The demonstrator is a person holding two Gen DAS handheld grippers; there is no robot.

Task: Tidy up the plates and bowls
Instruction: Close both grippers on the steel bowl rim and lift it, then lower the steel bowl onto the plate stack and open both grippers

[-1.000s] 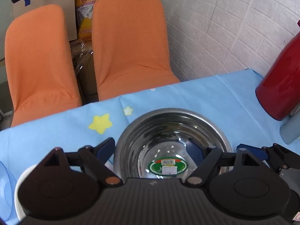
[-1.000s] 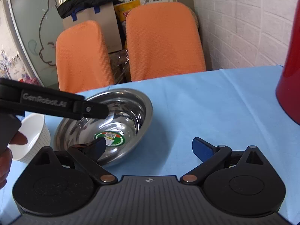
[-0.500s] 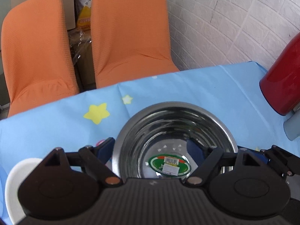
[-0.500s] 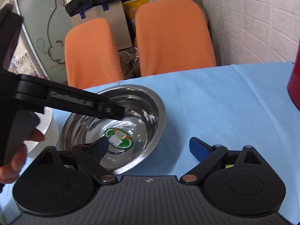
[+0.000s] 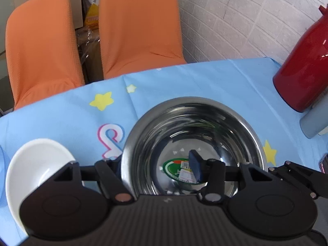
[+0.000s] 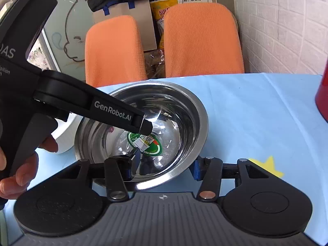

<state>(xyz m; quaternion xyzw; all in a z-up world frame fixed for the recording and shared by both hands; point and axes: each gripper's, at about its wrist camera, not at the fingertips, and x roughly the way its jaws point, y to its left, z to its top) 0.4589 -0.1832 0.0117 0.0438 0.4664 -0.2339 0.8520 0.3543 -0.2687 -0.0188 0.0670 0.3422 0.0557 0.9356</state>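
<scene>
A steel bowl [image 5: 205,127] with a green sticker inside sits on the blue tablecloth; it also shows in the right wrist view [image 6: 164,106]. My left gripper [image 5: 155,166] straddles its left rim, one finger inside and one outside, jaws partly apart; it also shows in the right wrist view [image 6: 146,126]. My right gripper [image 6: 162,167] straddles the bowl's near rim, left finger inside, right finger outside. Whether either pinches the rim is unclear. A white bowl [image 5: 37,160] stands just left of the steel bowl, also partly visible in the right wrist view [image 6: 65,131].
A red thermos [image 5: 303,65] and a grey object [image 5: 313,121] stand at the right of the table. Two orange chairs [image 5: 139,26] stand behind the table's far edge, against a white brick wall [image 5: 235,16]. The tablecloth [image 6: 256,106] has star prints.
Both grippers moved in over the steel bowl's rim and narrowed. The left gripper's right finger now sits inside the bowl. The white bowl came further into the left wrist view.
</scene>
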